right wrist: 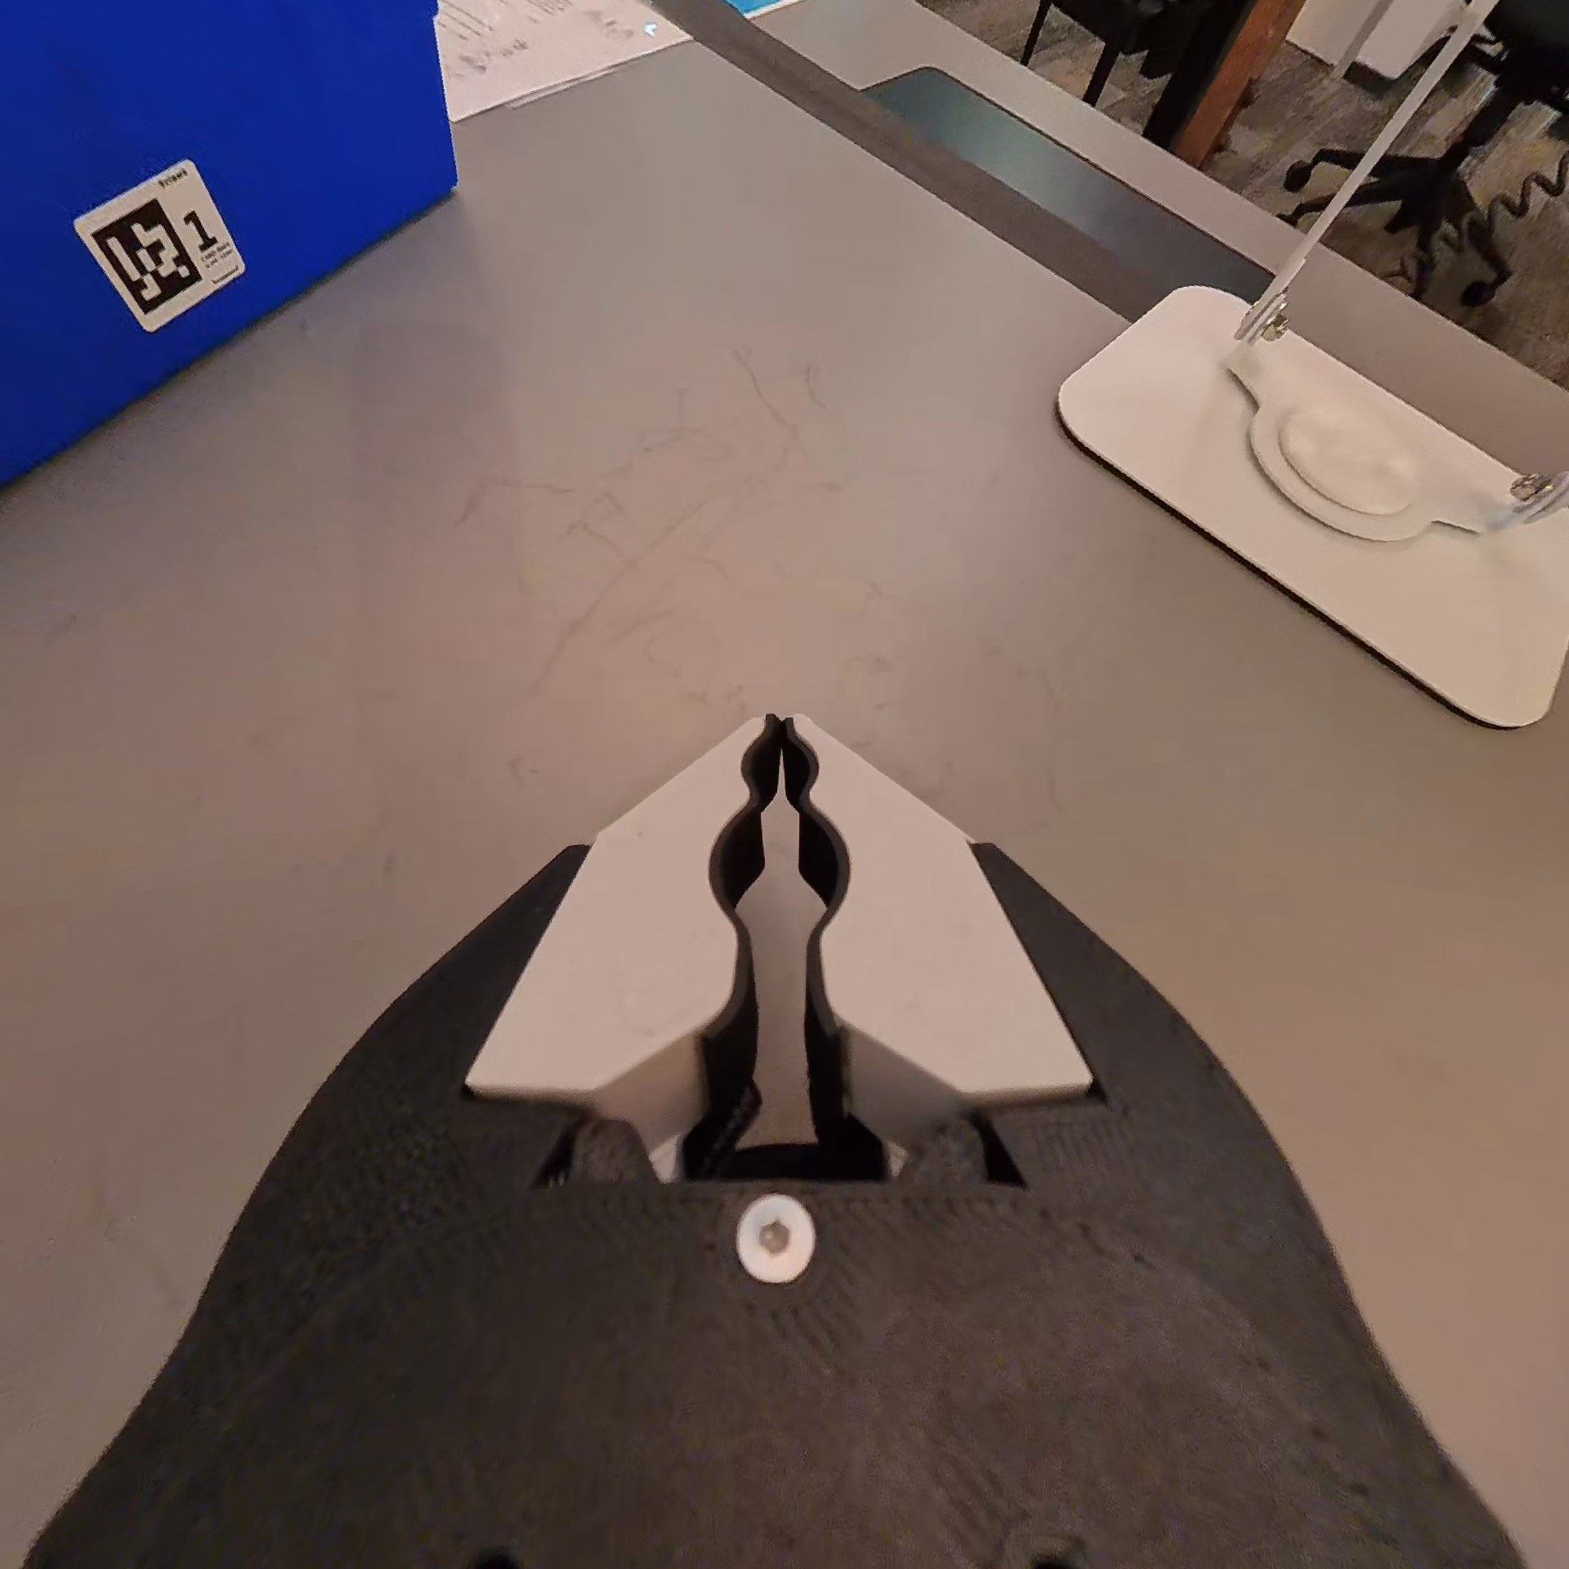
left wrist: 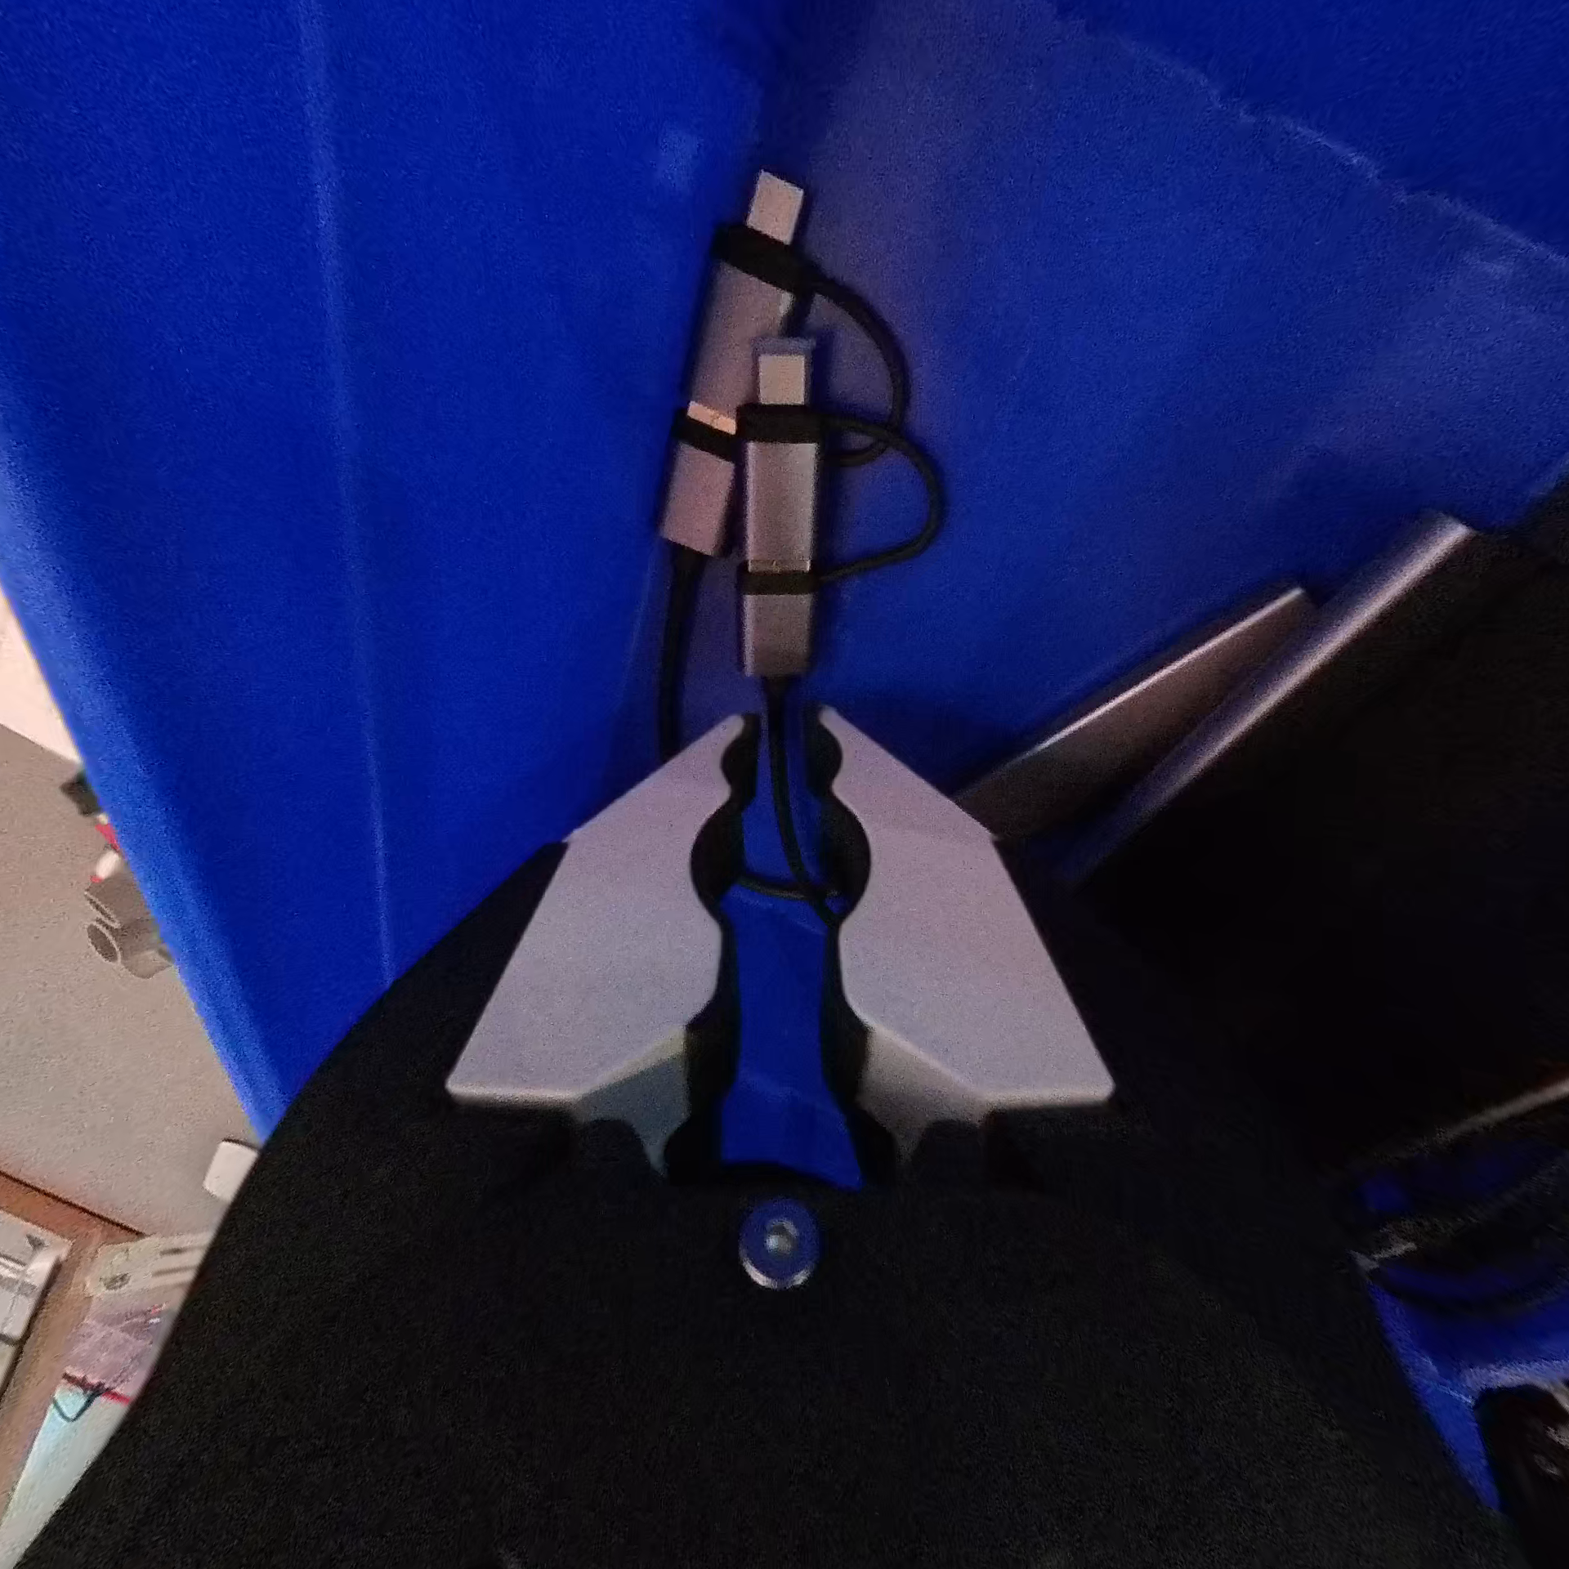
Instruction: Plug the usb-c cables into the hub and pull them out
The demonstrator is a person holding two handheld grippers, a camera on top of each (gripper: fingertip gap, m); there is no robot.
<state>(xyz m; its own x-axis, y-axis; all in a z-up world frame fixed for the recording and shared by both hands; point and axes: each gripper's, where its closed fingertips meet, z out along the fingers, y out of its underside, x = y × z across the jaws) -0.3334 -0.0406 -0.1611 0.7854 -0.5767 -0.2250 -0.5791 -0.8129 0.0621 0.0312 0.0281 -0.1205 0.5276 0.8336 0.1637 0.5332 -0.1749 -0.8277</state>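
In the left wrist view my left gripper (left wrist: pixel 785 722) is inside a blue bin (left wrist: pixel 340 424), shut on the thin black cord of a usb-c cable (left wrist: pixel 781 526). The cable's grey metal plug, with black tethered adapters, sticks out just past the fingertips. A second cable of the same kind (left wrist: pixel 734 340) lies behind it against the bin wall. Two grey metal bars (left wrist: pixel 1189 705), perhaps the hub, lie to the right in the bin. In the right wrist view my right gripper (right wrist: pixel 779 722) is shut and empty above a grey table (right wrist: pixel 594 509).
The blue bin (right wrist: pixel 255 102), bearing a black-and-white marker sticker (right wrist: pixel 160 244), stands at the table's far left. A white stand base (right wrist: pixel 1324 509) with a thin pole sits at the right. Papers lie behind the bin. Office chairs stand beyond the table's far edge. Tip to tip, the grippers are about 40 cm apart.
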